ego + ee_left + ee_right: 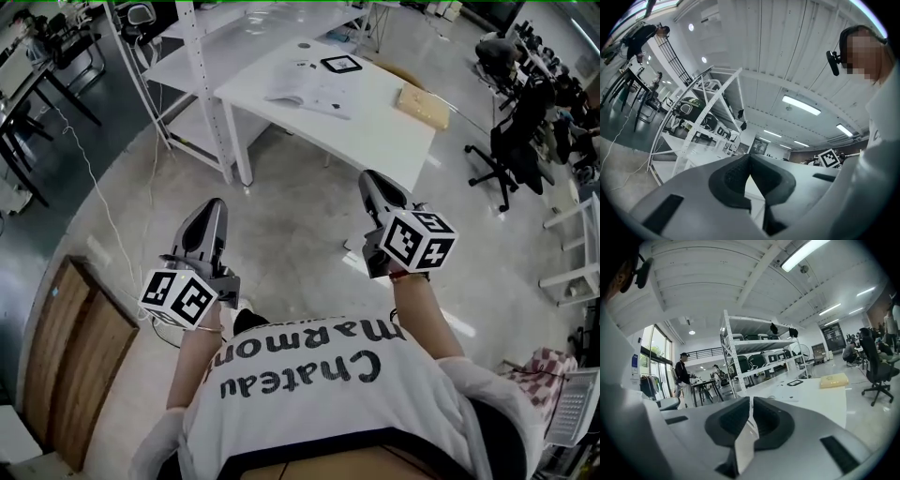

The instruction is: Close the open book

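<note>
The book (pixel 309 94) lies on the table (pixel 375 136), far ahead. A marker card (pixel 341 64) lies behind the book, and a box (pixel 424 105) lies to its right, at the table's edge. A rack (pixel 199 84) stands left of the table, and a chair (pixel 511 141) stands to its right.

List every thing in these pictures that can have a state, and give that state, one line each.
book: lying open on the white table, not yet closed.
left hand-held gripper: jaws together, nothing between them, short of the table.
right hand-held gripper: jaws together, nothing between them, short of the table.
tan flat item: lying flat near the table's edge.
</note>
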Tool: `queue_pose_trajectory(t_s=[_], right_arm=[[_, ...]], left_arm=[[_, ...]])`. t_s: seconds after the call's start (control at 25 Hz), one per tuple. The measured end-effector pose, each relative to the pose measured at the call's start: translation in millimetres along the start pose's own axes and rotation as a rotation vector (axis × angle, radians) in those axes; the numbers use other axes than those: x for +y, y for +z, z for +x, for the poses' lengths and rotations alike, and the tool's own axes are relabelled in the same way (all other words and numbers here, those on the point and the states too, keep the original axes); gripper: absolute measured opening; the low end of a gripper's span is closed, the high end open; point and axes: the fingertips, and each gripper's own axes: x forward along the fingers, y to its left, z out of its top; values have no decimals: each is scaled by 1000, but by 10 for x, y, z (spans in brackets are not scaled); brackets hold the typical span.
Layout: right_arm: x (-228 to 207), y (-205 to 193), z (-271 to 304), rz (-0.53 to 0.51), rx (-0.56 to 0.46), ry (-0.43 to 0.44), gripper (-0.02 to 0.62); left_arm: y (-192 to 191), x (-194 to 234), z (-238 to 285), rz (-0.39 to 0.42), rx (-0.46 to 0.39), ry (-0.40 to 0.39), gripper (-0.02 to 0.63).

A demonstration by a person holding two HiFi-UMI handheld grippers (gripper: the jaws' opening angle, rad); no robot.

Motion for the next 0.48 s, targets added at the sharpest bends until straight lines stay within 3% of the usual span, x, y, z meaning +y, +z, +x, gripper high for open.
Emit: queue_pose_trajectory(t_s=[0.2,0.48], right_arm=[[70,46,508,54,-32,-80,41],[321,146,1251,84,-69,-128,41]], left_arm=[[226,510,364,19,56,-80,23],[626,1280,756,33,56,-138,23]])
